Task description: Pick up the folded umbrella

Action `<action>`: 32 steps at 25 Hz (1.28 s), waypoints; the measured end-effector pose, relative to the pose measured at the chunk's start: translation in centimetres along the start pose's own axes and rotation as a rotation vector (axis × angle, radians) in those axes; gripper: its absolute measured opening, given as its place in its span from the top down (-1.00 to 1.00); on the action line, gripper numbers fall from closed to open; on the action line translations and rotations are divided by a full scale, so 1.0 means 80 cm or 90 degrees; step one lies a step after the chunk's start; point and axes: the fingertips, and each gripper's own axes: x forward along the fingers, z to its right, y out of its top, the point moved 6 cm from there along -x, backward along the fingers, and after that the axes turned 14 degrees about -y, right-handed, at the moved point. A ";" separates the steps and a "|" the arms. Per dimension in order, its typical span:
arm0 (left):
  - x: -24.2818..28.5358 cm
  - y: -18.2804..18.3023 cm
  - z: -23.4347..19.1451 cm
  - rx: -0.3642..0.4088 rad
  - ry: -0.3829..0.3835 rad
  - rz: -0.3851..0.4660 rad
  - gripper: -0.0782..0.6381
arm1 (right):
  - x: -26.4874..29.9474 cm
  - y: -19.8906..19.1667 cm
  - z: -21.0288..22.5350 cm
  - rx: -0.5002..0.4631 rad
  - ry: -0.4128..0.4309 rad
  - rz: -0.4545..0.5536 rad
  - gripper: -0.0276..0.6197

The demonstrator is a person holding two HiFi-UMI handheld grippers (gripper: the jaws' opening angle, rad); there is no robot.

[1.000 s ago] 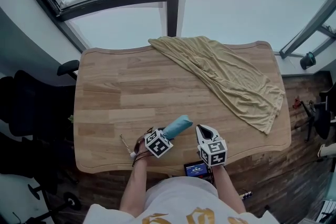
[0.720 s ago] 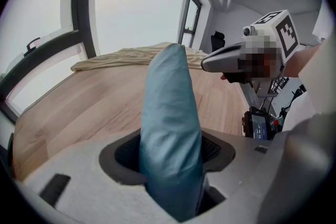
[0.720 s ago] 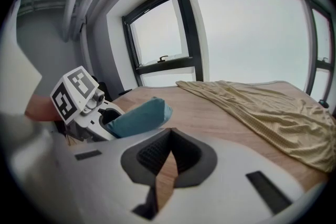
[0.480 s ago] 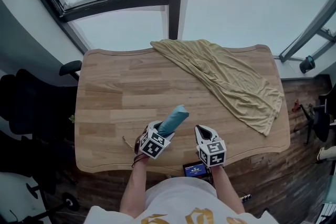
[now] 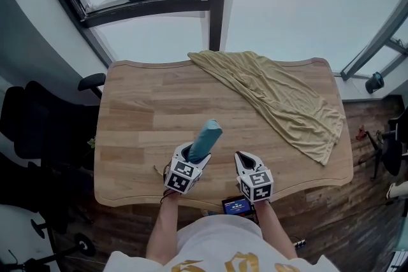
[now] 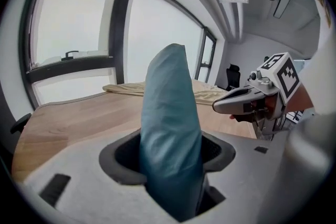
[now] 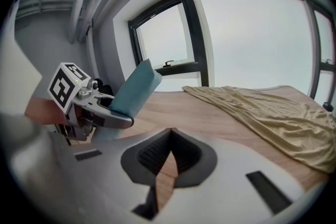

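At the far left, off the tabletop [image 5: 140, 114], a dark office chair [image 5: 38, 127] stands on the floor. Near the front edge, the left gripper [image 5: 191, 155] has its fingers clamped round the lower part of the folded umbrella [image 5: 206, 139], a blue-green roll. Its long axis runs along the fingers, away from the person and slightly to the right, toward the windows, with the free end tilted up above the wood.

The left gripper view shows the roll filling the gap between the fingers, which the head view hides behind the marker cube. The right gripper view gives the slant from the side: the umbrella climbs up and rightward out of the left gripper, its tip against the window.

Just to the right, apart from the umbrella, the right gripper [image 5: 244, 158] has its fingers drawn together at the tips with nothing between them; only bare wood shows beneath.

Farther right, a tan cloth [image 5: 280, 95] lies rumpled from the far edge to the right edge.
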 end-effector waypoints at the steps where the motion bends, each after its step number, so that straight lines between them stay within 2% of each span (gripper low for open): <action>1: -0.006 0.004 0.001 -0.007 0.003 0.014 0.00 | -0.002 0.002 -0.002 0.002 0.002 0.005 0.89; 6: -0.030 0.018 0.011 -0.041 -0.010 0.090 0.00 | -0.017 0.025 -0.013 0.014 0.000 0.053 0.89; 13: -0.067 0.026 0.023 -0.033 0.003 0.167 0.00 | -0.035 0.052 -0.030 0.024 -0.015 0.117 0.89; 16: -0.082 0.025 0.031 -0.024 0.013 0.199 0.00 | -0.046 0.065 -0.039 0.007 -0.019 0.147 0.89; 21: -0.105 0.024 0.044 -0.026 0.023 0.249 0.00 | -0.064 0.084 -0.034 0.009 -0.042 0.200 0.89; 26: -0.126 0.030 0.056 -0.015 0.043 0.276 0.00 | -0.079 0.093 -0.038 -0.007 -0.040 0.217 0.89; 32: -0.165 0.046 0.079 -0.013 0.058 0.339 0.00 | -0.097 0.098 -0.057 -0.021 -0.027 0.237 0.89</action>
